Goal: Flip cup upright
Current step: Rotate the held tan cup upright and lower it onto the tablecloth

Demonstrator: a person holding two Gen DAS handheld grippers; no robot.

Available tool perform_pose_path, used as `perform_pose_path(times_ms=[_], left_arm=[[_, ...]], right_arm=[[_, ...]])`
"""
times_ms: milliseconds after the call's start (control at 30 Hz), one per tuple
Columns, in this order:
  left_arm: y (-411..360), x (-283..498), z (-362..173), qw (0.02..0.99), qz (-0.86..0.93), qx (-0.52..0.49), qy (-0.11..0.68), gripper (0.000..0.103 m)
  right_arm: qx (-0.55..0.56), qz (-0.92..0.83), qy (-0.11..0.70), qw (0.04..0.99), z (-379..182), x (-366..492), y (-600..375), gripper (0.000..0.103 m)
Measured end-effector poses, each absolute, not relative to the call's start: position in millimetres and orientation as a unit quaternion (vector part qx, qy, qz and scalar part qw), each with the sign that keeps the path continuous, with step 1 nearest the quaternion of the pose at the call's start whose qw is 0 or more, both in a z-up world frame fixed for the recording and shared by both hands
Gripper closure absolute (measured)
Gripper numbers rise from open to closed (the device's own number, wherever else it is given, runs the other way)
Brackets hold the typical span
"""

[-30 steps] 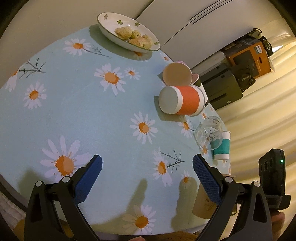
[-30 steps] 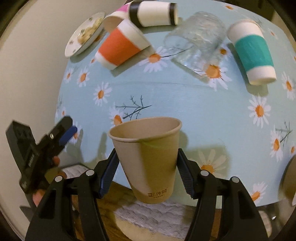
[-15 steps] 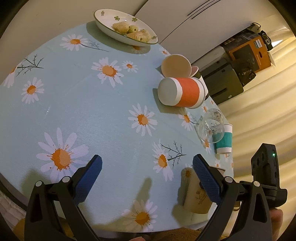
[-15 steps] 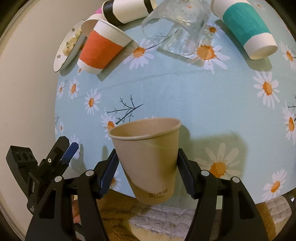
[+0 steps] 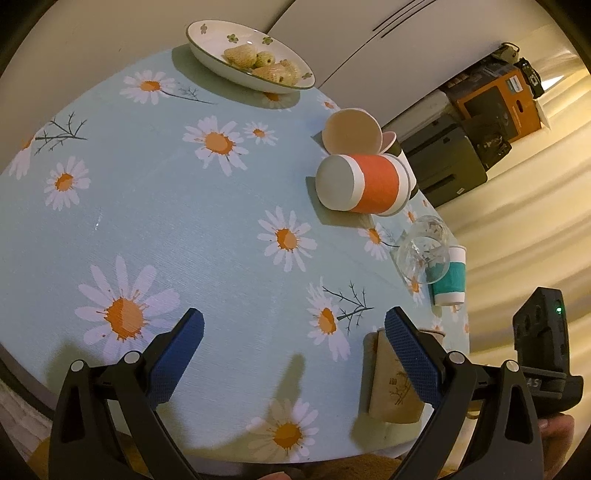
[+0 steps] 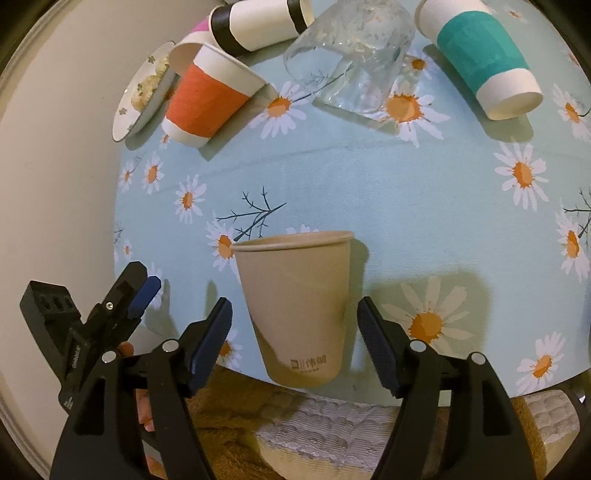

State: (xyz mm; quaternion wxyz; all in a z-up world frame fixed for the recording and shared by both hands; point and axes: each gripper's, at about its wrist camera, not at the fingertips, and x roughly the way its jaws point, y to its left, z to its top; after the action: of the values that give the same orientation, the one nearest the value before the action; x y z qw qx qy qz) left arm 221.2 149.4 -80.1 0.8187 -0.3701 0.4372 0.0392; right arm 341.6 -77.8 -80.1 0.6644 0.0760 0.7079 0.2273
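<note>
A plain brown paper cup (image 6: pixel 299 310) stands upright, mouth up, near the front edge of the daisy tablecloth (image 6: pixel 369 192). My right gripper (image 6: pixel 295 325) is open, with its jaws on either side of the cup and a gap on each side. The cup also shows in the left wrist view (image 5: pixel 393 384), partly behind a right fingertip (image 5: pixel 406 343). My left gripper (image 5: pixel 293 334) is open and empty over the tablecloth, left of the cup.
An orange cup (image 6: pixel 210 99), a black-banded white cup (image 6: pixel 258 24), a clear glass (image 6: pixel 351 55) and a teal cup (image 6: pixel 484 59) lie on their sides at the far side. A plate of food (image 5: pixel 251 55) sits beyond them. Boxes (image 5: pixel 495 96) stand past the table.
My right gripper lowered the brown cup onto the table and opened; its jaws now stand apart from the cup. The left gripper stayed open with little movement.
</note>
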Motion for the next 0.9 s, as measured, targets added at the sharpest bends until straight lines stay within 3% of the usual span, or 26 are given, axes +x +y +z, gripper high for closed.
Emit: perform_pose_path(times_ms=[533,900], left_arm=[[112,228,-66,0.79,-0.089,-0.379,0.473,0.008],[49,256,-70,0.766,-0.103,-0.335,0.539,0.016]], right_arm=[[0.128,0.255,0.638,0.716,-22,313,-151,0.033],[0.189,0.259,0.568,0.758,-11,280,-212,0.033]])
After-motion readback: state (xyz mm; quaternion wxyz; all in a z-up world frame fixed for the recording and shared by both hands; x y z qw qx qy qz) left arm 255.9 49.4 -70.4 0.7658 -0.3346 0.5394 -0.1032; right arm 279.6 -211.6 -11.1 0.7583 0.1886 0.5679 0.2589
